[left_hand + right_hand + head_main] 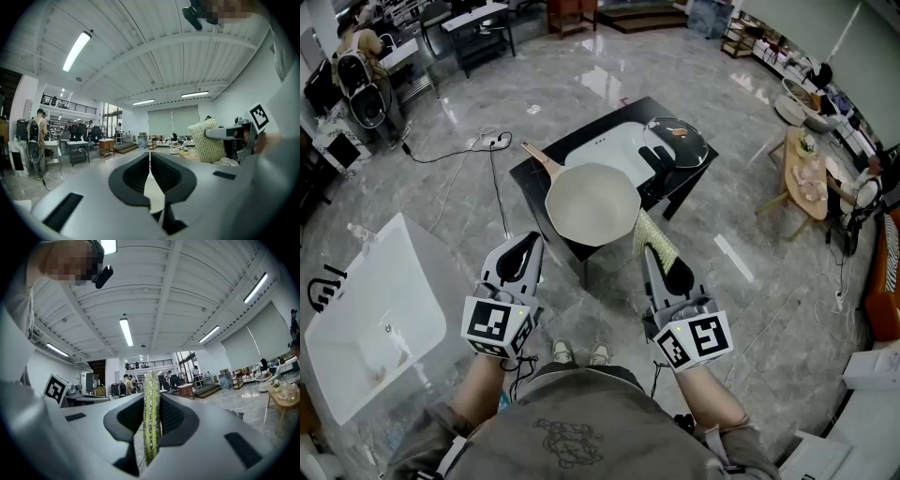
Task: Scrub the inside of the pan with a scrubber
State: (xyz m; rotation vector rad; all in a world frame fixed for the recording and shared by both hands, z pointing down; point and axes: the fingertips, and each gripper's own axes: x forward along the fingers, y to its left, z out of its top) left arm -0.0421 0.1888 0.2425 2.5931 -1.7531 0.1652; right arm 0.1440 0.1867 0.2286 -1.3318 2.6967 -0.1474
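Observation:
A pan (592, 202) with a cream inside and a light handle toward the upper left sits on a low black table (534, 173). My right gripper (656, 261) hangs just short of the pan's near right rim, shut on a flat yellow-green scrubber (653, 238). In the right gripper view the scrubber (151, 414) stands edge-on, pinched between the jaws. My left gripper (527, 247) hovers near the table's front left corner, shut and empty. The left gripper view shows its jaws (150, 161) closed together, with the scrubber (208, 139) off to the right.
A dark glass lid (677, 142) and a white board (614, 146) lie on the table behind the pan. A white sink-like basin (366, 319) sits on the floor at left. A cable (459, 150) runs across the floor, and a round wooden table (806, 173) stands at right.

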